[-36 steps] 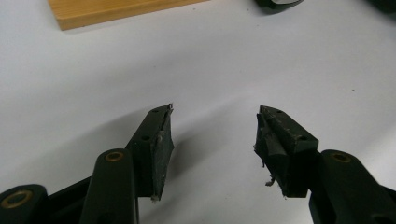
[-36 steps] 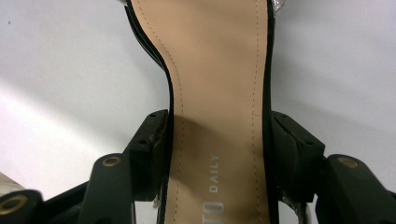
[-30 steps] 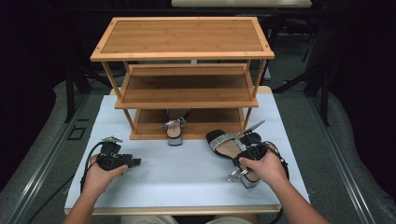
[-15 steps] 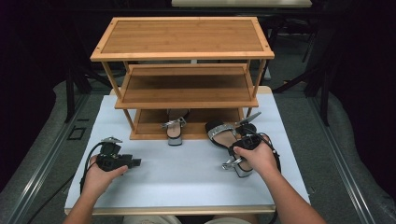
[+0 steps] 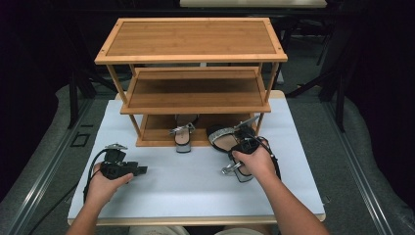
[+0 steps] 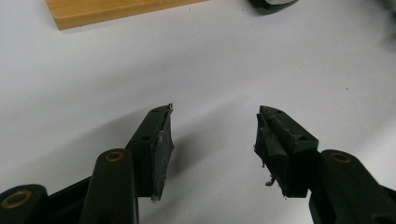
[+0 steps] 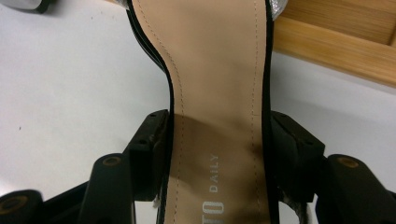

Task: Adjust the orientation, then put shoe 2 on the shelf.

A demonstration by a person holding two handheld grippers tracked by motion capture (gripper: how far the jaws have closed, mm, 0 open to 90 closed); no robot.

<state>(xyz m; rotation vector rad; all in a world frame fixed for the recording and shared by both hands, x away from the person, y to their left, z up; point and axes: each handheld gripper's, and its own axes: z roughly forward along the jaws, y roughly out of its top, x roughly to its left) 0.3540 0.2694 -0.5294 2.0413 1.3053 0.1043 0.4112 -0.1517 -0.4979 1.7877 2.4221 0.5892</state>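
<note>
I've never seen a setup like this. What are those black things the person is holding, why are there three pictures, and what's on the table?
No robot here: a person holds a hand-held clamp in each hand. The high view looks down over a white table with a wooden rack of three shelves. The other two pictures come from small cameras riding on each tool, looking along its two black jaws.

The left tool rests open over the bare table; its jaws stand apart with nothing between them. The right tool is shut on a sandal, gripping the tan insole from both sides, its toe near the rack's bottom shelf. A second sandal lies half on that bottom shelf.
</note>
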